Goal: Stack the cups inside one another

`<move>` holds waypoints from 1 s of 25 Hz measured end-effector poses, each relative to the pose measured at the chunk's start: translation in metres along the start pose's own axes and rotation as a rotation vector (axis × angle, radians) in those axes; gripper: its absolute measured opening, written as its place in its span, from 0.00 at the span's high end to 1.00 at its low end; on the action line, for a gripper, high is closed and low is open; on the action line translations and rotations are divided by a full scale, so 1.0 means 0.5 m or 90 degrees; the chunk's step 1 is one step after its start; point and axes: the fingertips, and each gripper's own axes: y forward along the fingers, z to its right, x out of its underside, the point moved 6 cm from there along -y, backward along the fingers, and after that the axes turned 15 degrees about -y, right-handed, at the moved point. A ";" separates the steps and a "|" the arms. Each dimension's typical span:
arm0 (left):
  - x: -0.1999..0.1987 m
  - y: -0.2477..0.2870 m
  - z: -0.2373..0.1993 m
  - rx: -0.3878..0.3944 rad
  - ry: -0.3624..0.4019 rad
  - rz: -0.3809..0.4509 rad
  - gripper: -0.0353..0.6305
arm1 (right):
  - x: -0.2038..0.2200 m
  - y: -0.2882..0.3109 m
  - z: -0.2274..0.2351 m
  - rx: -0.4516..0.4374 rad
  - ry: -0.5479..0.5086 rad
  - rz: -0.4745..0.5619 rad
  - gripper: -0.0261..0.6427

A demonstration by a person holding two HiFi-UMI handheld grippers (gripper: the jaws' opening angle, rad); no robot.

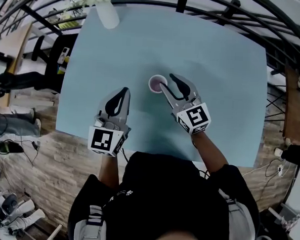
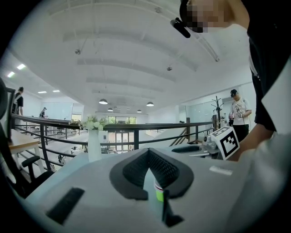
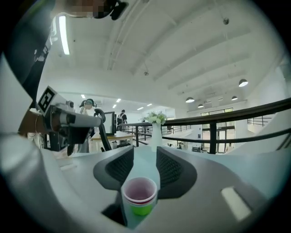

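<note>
**Right gripper** [image 3: 145,154]: your jaws are clamped on the stack of nested cups [image 3: 139,195], with one black pad against each side.
- The stack sits low between the jaws, back from the tips, mouth up.
- The pink cup [image 3: 138,187] is on top and the green cup [image 3: 141,208] is outermost. A red rim [image 3: 139,201] shows between them.
- In the head view only the pink mouth shows. It is at the tip end of this gripper, over the middle of the light blue table [image 1: 219,70].
- You cannot tell from any view whether the stack's base touches the table.

**Left gripper** [image 1: 125,90]: your jaws are closed, with the pads meeting at the tips.
- A green sliver [image 2: 159,195] with a red band shows low in the slit behind the tips. What it is cannot be told.
- This gripper lies left of the right one and nearer your body, apart from the stack. It points the same way across the table.

**Surroundings:** a white vase of flowers [image 1: 107,12] stands at the table's far left corner, well apart from both grippers.
</note>
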 end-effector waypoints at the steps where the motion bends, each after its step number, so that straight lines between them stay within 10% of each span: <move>1: 0.000 0.006 0.006 0.004 0.000 0.000 0.97 | -0.014 -0.012 0.010 0.011 0.008 0.016 0.77; 4: 0.000 0.022 0.028 0.014 0.000 -0.001 0.97 | -0.043 -0.046 0.029 0.028 0.028 0.051 0.95; 25: 0.026 0.045 0.110 0.028 0.004 -0.012 0.97 | -0.066 -0.151 0.038 0.027 0.049 0.037 0.95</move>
